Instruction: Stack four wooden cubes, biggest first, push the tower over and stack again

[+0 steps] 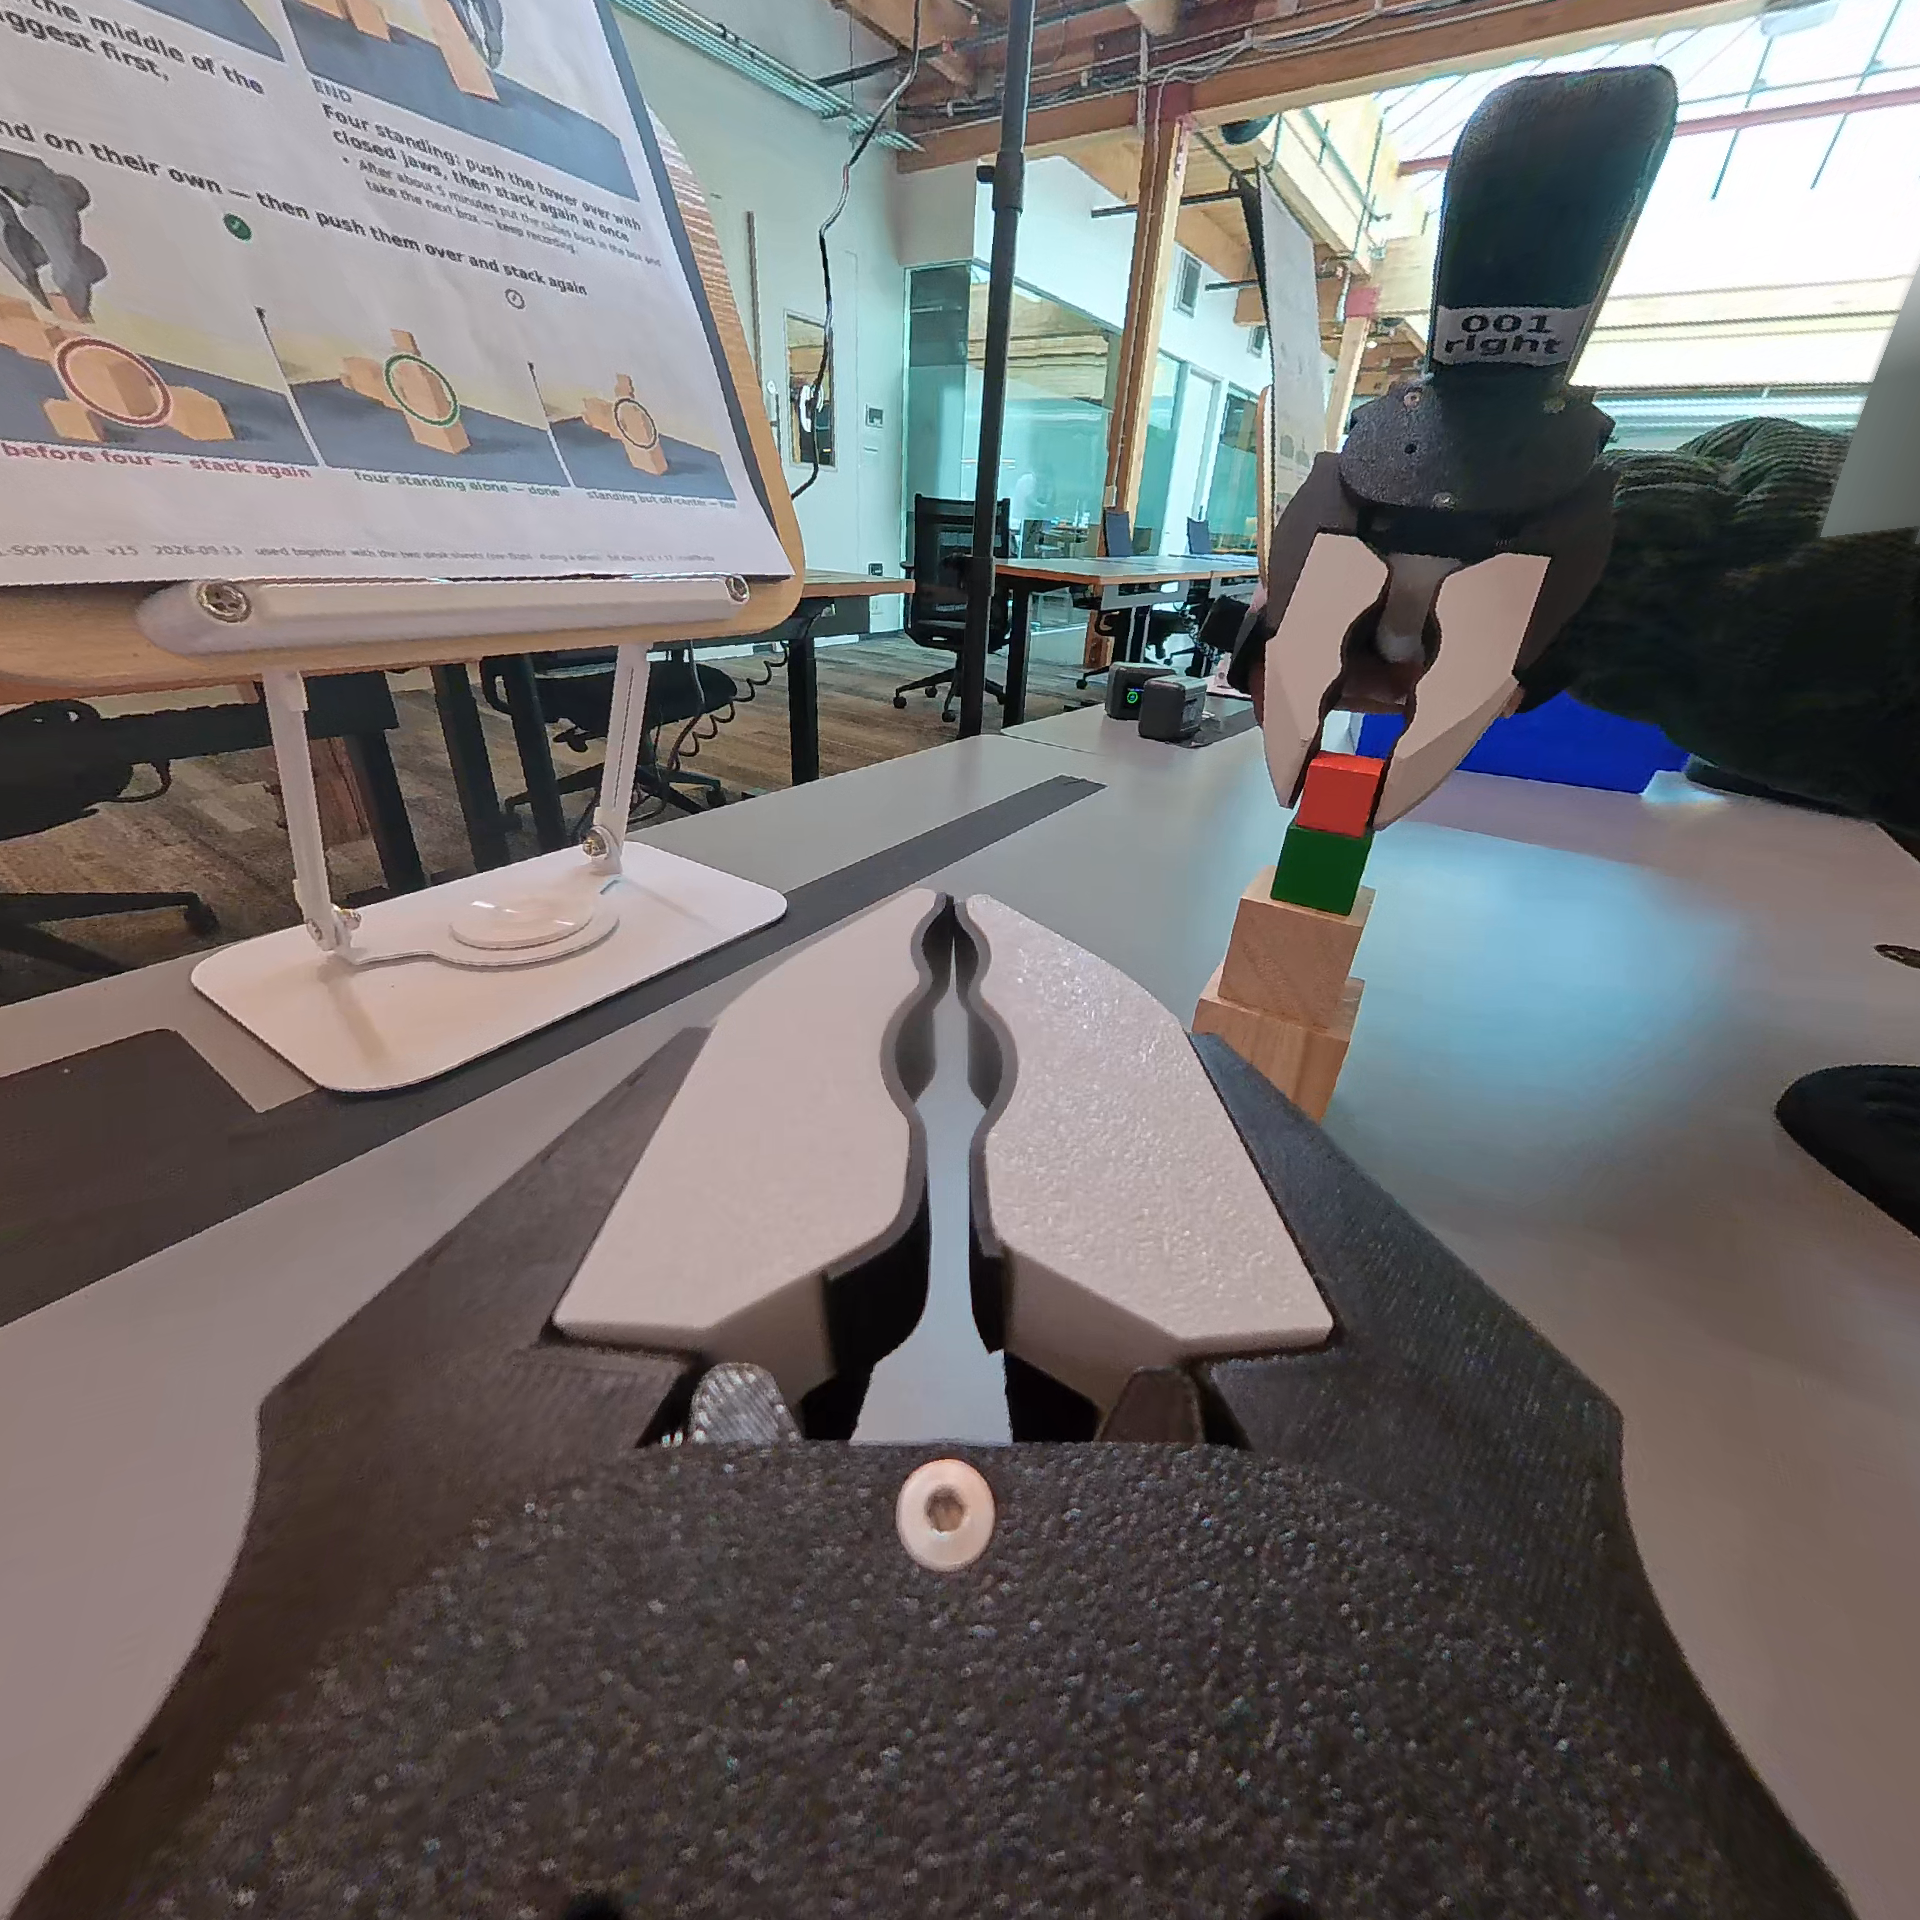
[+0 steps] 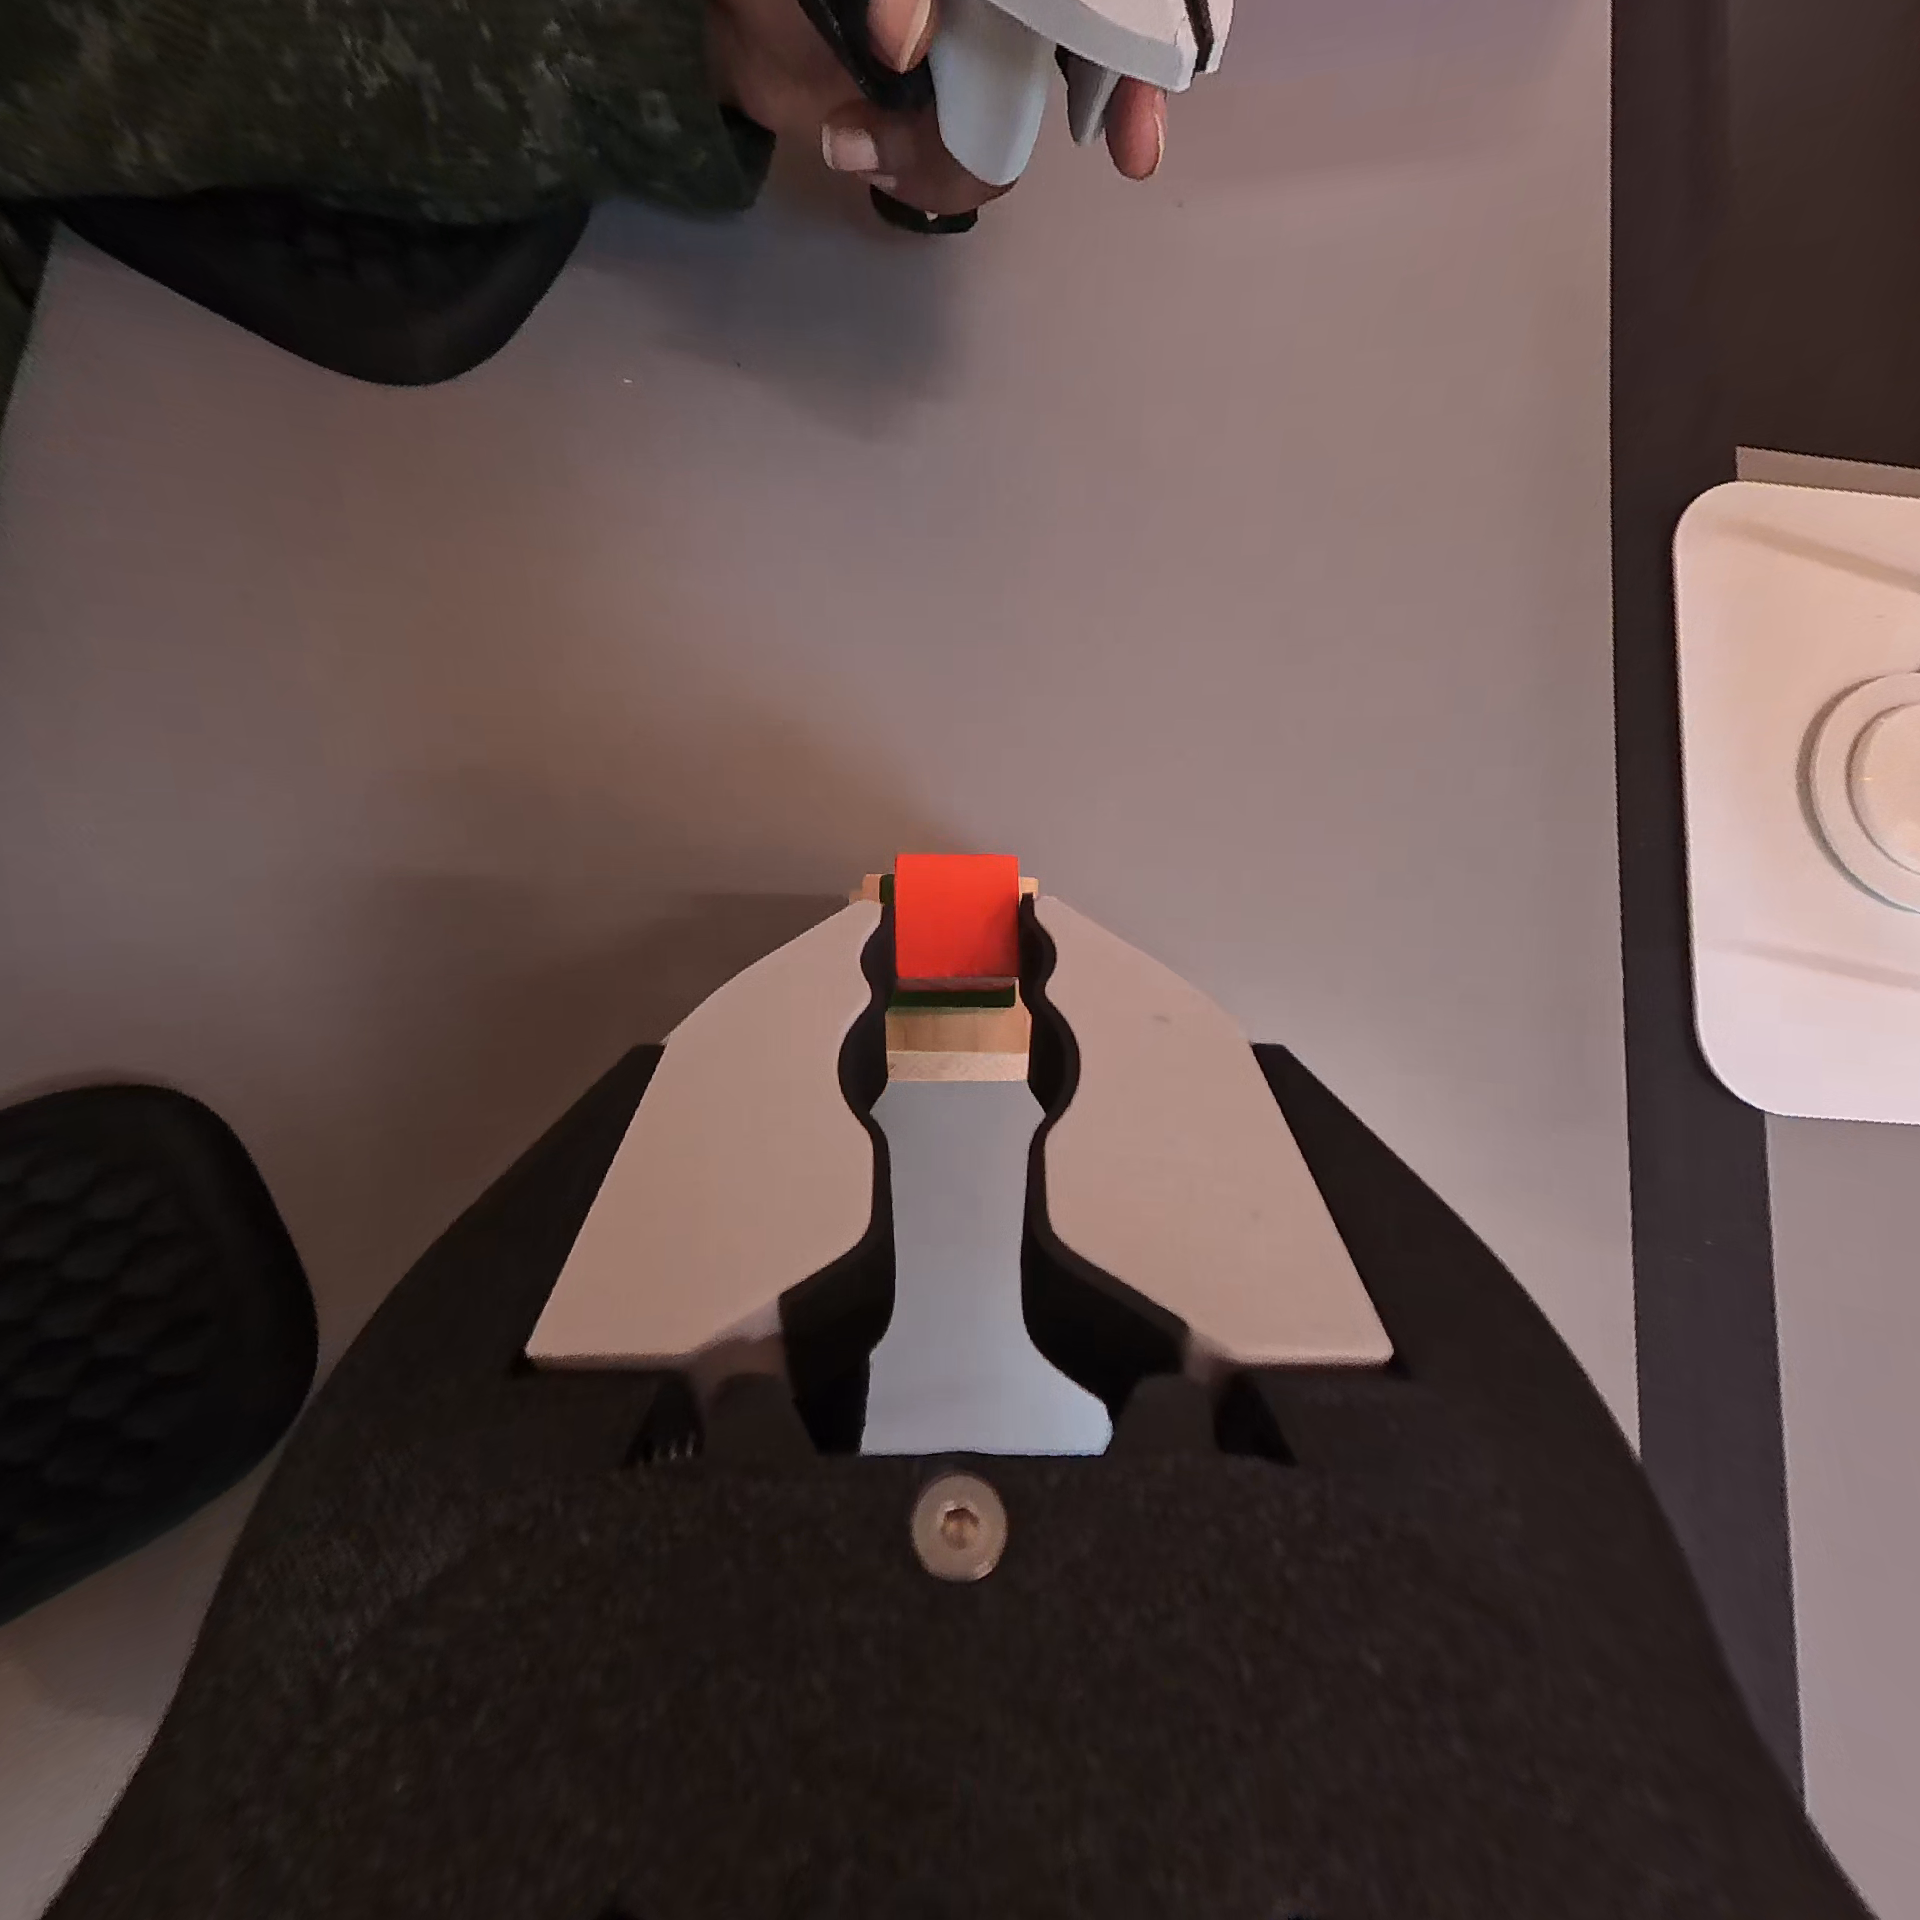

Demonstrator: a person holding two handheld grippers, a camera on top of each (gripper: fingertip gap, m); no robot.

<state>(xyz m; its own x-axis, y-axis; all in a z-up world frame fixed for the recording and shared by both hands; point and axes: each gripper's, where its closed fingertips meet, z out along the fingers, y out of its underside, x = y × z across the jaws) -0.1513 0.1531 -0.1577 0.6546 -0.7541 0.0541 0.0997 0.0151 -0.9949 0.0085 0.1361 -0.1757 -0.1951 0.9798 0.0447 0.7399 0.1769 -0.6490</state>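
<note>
Right gripper [image 1: 1340,795] clamped on red cube [image 2: 954,914], pads pressed to both sides, seated atop green cube [image 1: 1320,868] and two wooden blocks [image 1: 1288,966] — left gripper [image 1: 951,914] shut on nothing, low beside the stack, white stand [image 1: 488,956] and dark strip [image 1: 935,842] beyond on grey table [image 1: 1558,987].

From my left wrist view, the stand [image 1: 488,966] sat left of my closed left gripper [image 1: 951,920]; the block stack [image 1: 1299,966] rose to the right, my right gripper [image 1: 1340,800] clamping its top block [image 1: 1340,795].
</note>
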